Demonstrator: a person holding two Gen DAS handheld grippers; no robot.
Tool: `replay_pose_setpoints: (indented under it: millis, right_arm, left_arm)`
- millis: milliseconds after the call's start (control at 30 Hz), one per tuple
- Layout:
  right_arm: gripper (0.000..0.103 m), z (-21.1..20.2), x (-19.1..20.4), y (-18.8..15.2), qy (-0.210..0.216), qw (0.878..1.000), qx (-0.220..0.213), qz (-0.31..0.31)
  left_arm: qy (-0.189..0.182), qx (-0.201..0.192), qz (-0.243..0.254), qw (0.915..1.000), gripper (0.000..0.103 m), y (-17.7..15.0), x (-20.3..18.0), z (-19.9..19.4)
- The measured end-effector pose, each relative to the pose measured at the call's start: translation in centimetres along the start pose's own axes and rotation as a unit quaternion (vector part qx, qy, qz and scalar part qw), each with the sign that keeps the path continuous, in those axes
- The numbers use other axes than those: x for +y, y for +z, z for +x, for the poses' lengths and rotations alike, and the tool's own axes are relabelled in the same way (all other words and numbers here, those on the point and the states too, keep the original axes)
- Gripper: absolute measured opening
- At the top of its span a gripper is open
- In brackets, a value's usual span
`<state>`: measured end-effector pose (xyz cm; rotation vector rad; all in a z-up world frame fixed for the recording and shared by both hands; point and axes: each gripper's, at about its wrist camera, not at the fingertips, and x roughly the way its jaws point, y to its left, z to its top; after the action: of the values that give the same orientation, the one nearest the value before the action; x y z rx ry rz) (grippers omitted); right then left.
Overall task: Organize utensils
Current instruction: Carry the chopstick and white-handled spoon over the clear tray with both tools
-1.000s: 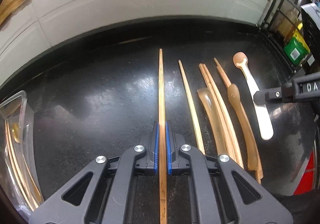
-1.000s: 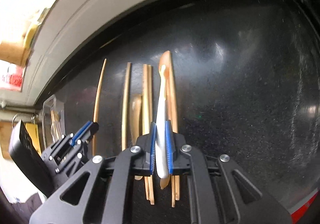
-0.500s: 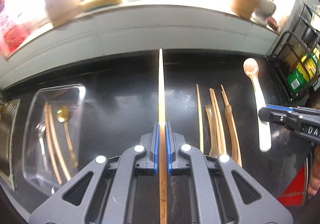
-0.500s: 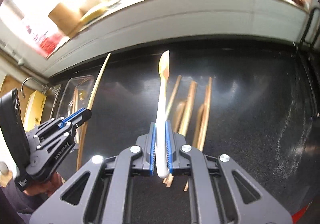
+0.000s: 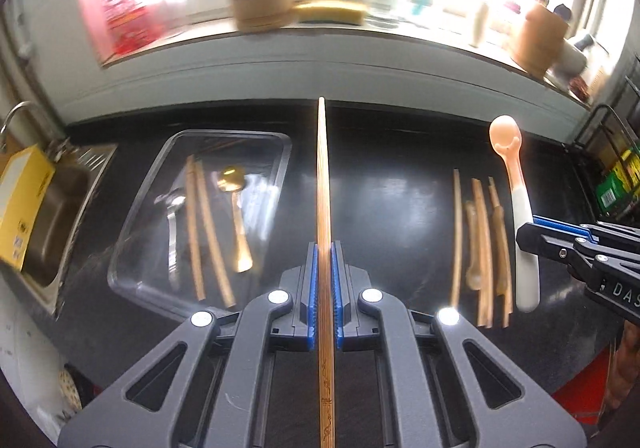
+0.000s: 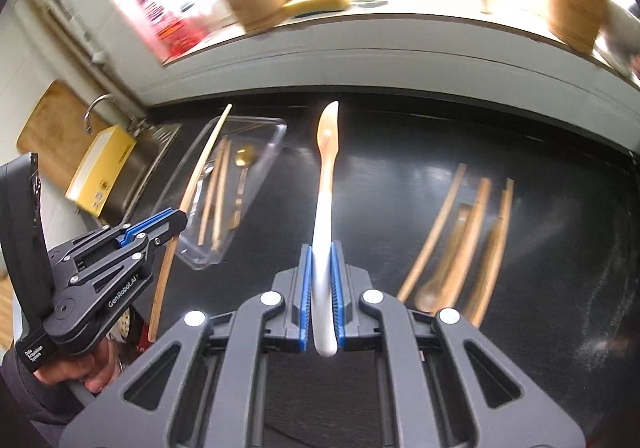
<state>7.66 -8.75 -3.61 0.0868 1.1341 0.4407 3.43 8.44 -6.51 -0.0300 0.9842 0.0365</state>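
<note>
We see bamboo chopstick point(image 5: 323, 184) clamped in left gripper point(image 5: 324, 288); right gripper point(image 6: 322, 288) pinches white-handled, peach-bowled spoon point(image 6: 326, 184).

black counter point(image 5: 400, 184), bright, perhaps cluttered windowsill point(image 5: 328, 28)

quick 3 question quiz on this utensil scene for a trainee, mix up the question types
1. True or false: the left tongs are shut on a bamboo chopstick.
2. Multiple choice: what do the right tongs hold? A) a gold spoon B) a white-handled spoon with a peach bowl C) nothing
3. Fill in: the clear tray already holding utensils lies on the black counter between the loose wooden utensils and the steel ____.

Key: 1 true; 2 B; 3 sink
</note>
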Motion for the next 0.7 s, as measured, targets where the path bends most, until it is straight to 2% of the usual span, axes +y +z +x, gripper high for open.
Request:
replay_pose_setpoints:
  millis: [467,700]
  right_arm:
    - [0.010,6.0,14.0,3.1,0.043,0.997,0.013,-0.064]
    - [0.010,8.5,17.7,4.8,0.046,0.996,0.020,-0.074]
  left_arm:
    - [0.052,-0.009,-0.071,0.9961,0.006,-1.6,13.6,-1.4]
    - [0.054,-0.007,-0.076,0.9956,0.006,-1.0,17.5,-0.5]
